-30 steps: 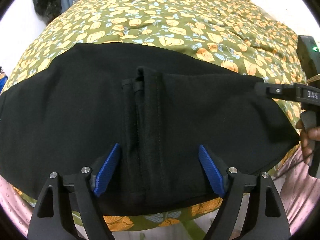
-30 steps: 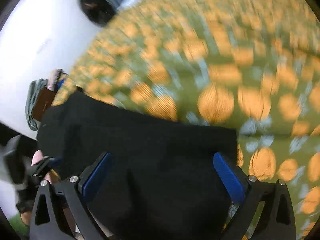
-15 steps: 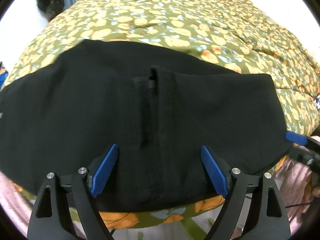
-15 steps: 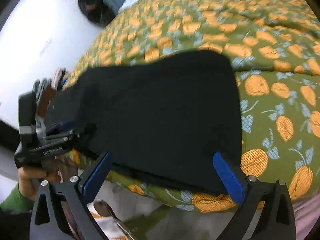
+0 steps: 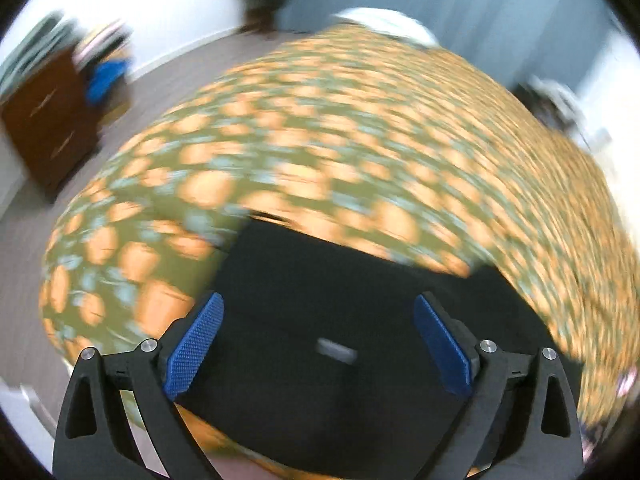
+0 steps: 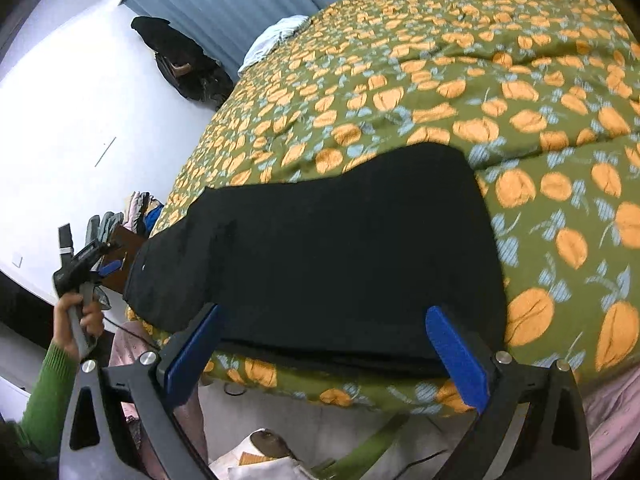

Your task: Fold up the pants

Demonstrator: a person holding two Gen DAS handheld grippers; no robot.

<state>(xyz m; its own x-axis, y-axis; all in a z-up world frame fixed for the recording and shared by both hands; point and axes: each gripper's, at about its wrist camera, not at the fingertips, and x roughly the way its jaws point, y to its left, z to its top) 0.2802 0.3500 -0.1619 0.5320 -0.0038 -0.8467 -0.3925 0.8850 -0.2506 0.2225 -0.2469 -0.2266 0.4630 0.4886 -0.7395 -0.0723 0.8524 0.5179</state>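
One flat black cloth pants [image 6: 320, 256] on floral green quilt [image 6: 500, 80]; two blue-padded grippers, left [image 5: 318, 346] and right [image 6: 320, 354], both spread, empty.

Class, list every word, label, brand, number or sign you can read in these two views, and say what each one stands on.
None can be read.
Grey tag on the black pants: too blurred to read.
Left gripper, seen from the right wrist: any marking on its body is too small to read.
Bedspread: a fruit-and-leaf print only, no lettering.
Right gripper: no text visible on its fingers.
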